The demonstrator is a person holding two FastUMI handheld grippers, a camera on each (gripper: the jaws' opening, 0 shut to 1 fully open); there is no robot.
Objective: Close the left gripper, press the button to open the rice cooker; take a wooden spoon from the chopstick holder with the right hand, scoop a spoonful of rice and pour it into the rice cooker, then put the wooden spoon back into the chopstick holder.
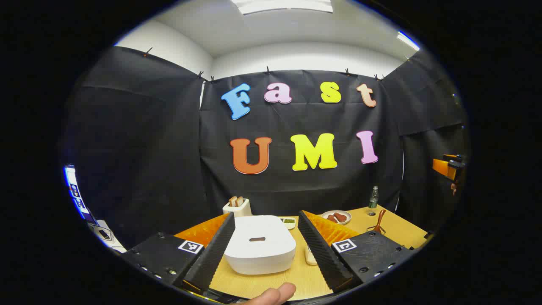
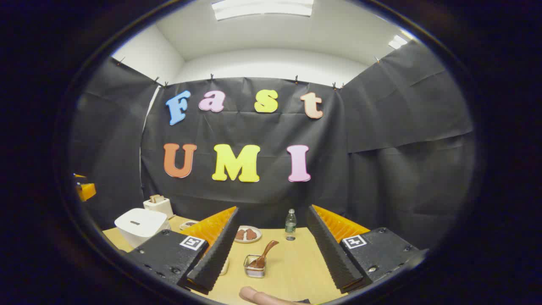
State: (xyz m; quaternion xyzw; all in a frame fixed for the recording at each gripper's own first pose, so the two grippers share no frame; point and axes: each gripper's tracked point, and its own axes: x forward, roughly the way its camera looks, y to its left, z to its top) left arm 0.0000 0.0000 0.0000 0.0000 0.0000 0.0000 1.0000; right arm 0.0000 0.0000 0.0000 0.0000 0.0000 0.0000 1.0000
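Note:
The white rice cooker (image 1: 259, 248) sits lid-down on the wooden table, framed between the spread fingers of my left gripper (image 1: 266, 216), which is open and touches nothing. A dark button slot (image 1: 257, 239) shows on the lid. In the right gripper view the cooker (image 2: 141, 224) stands at the far left. My right gripper (image 2: 273, 209) is open too, and the wire chopstick holder (image 2: 255, 271) stands beyond it with a wooden spoon (image 2: 266, 252) leaning out. That spoon (image 1: 379, 220) is also on the right of the left gripper view. A small white dish (image 1: 310, 256) is half hidden by a finger.
A toaster with bread (image 1: 237, 206) stands behind the cooker. A plate of sausages (image 2: 247, 234), a small bottle (image 2: 290, 222) and a little green dish (image 1: 289, 221) sit toward the back. The wooden table (image 2: 296, 262) ends at the black cloth wall. A thumb (image 1: 275, 294) shows low.

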